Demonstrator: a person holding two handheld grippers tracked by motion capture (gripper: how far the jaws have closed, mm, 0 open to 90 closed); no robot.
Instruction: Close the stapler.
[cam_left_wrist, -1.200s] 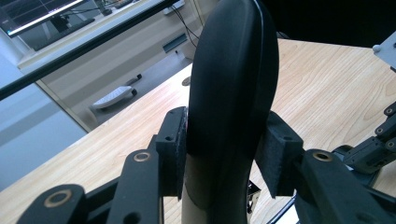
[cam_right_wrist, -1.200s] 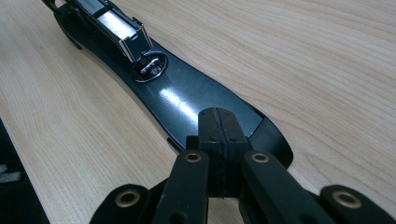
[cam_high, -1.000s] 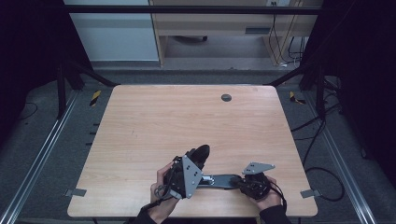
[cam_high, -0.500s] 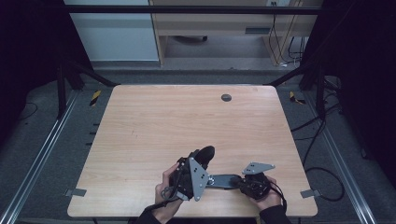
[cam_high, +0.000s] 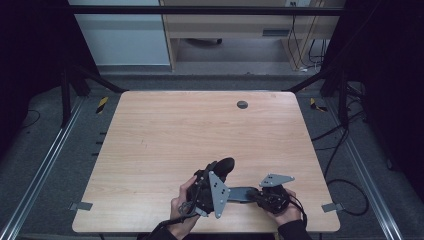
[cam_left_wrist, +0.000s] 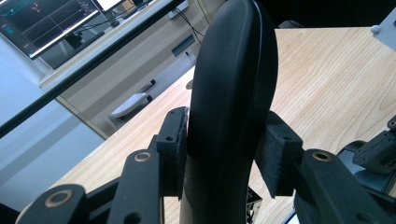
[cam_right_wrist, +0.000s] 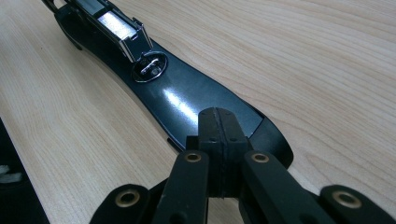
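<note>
Roughly at six o'clock on the table (cam_high: 150, 130), left gripper (cam_left_wrist: 229, 158) clamps the raised stapler top (cam_left_wrist: 233, 84), right gripper (cam_right_wrist: 218, 140), jaws together, presses the base (cam_right_wrist: 187, 100) flat; stiff, glossy, likely slippery plastic, best gripped across the narrow sides.

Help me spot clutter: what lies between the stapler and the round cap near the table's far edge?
Nothing: bare table between stapler and cap, seen in the high view.
</note>
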